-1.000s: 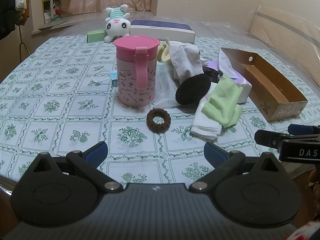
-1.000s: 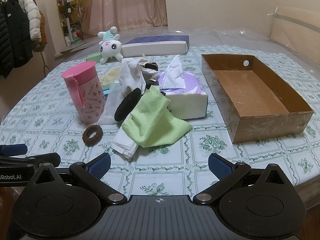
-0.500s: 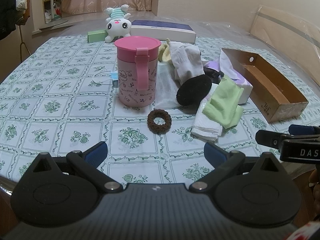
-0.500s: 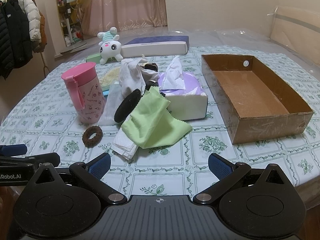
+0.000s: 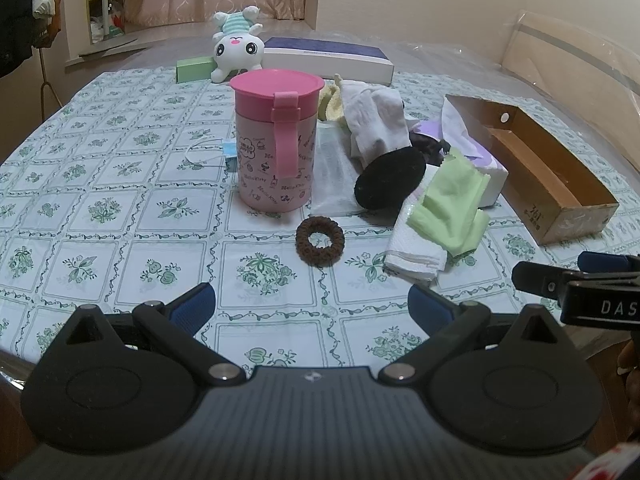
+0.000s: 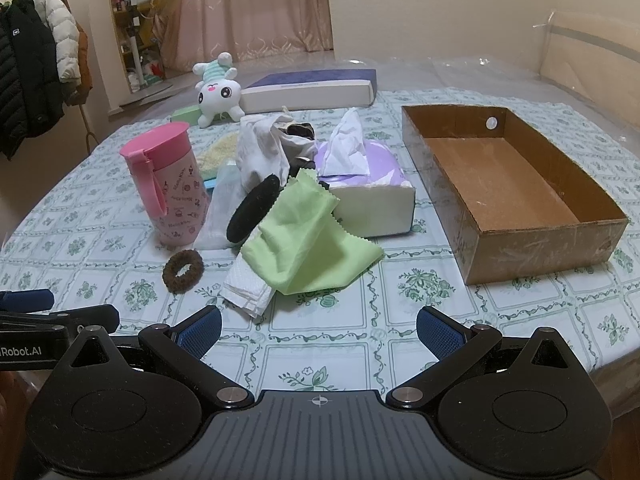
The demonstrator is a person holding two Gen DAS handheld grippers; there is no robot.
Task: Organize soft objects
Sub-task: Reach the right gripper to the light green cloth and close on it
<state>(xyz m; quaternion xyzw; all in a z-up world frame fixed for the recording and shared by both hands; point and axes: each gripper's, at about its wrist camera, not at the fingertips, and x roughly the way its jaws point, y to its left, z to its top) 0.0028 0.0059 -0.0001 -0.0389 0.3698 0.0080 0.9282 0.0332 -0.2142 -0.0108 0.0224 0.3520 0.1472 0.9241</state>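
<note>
- We hold our left gripper [image 5: 312, 304] low over the near table edge, level and aimed across the table [image 5: 120, 184], its blue-padded jaws spread wide with nothing between them.
- We hold our right gripper [image 6: 319, 330] beside it at the same edge, aimed the same way, jaws also wide and empty; each gripper's tip shows at the edge of the other's view.
- The soft things lie heaped mid-table, between the pink cup [image 5: 276, 136] and the cardboard box [image 6: 516, 188].
- The scrunchie [image 5: 319, 241] lies flat in front of the cup, apart from the heap, straight ahead of our left gripper.
- The green cloth [image 6: 308, 236] drapes over a folded white towel [image 6: 248, 288] and leans on the tissue box [image 6: 372, 196]; its length runs from that box toward us.
- A black pad [image 6: 253, 208] stands tilted against white socks [image 6: 260, 148].
- The box is empty, its long side running away from us.
- A plush [image 6: 218, 90] sits at the far edge.
</note>
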